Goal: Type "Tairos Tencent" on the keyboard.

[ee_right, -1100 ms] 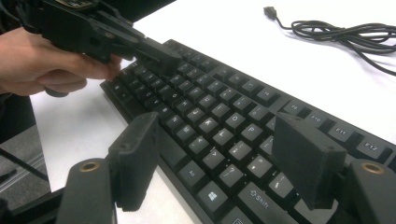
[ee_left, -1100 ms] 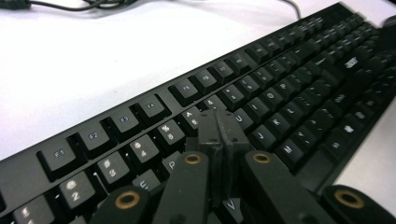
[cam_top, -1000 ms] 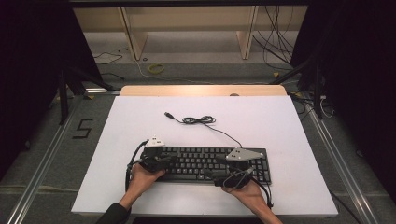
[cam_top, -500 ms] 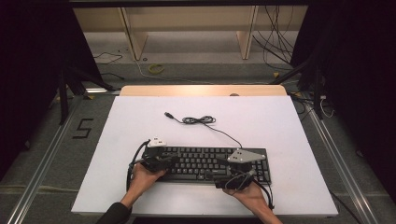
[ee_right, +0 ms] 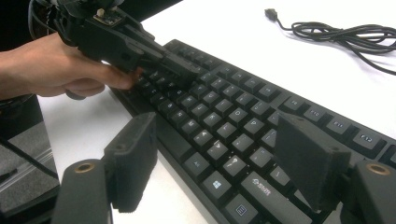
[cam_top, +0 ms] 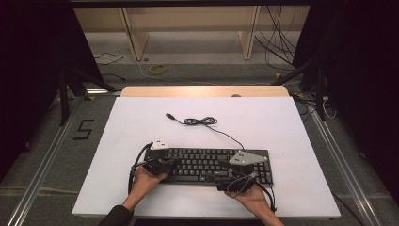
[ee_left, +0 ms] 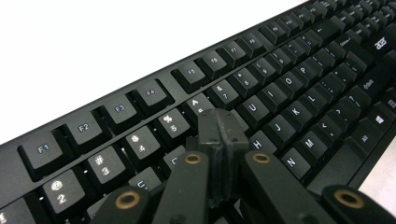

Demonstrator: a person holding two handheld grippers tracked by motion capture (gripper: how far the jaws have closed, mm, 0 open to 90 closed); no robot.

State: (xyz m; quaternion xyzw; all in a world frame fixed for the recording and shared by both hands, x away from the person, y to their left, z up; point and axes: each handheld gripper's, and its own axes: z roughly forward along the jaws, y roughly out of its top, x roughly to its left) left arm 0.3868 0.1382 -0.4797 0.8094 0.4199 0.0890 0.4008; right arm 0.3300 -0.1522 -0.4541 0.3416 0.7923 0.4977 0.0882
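Black keys run across the near part of the white table — the keyboard lies flat there, close to the person's edge, its long side running left to right. Its cable trails off the far edge toward the middle of the table, bunches in a small coil and ends in a plug lying loose on the white surface.

Both hands come in from the near edge. The left gripper sits over the left end of the keyboard, and its jaws are pressed together with nothing between them; in the left gripper view the joined tips rest down among the keys, about where the number row meets the top letter row, near the 5 and 6. Whether they actually press a key down I cannot tell.

The right gripper hangs at the near edge of the keyboard, toward its right half. Its two pads stand wide apart — in the right gripper view they straddle the bottom rows of keys, gripping nothing.
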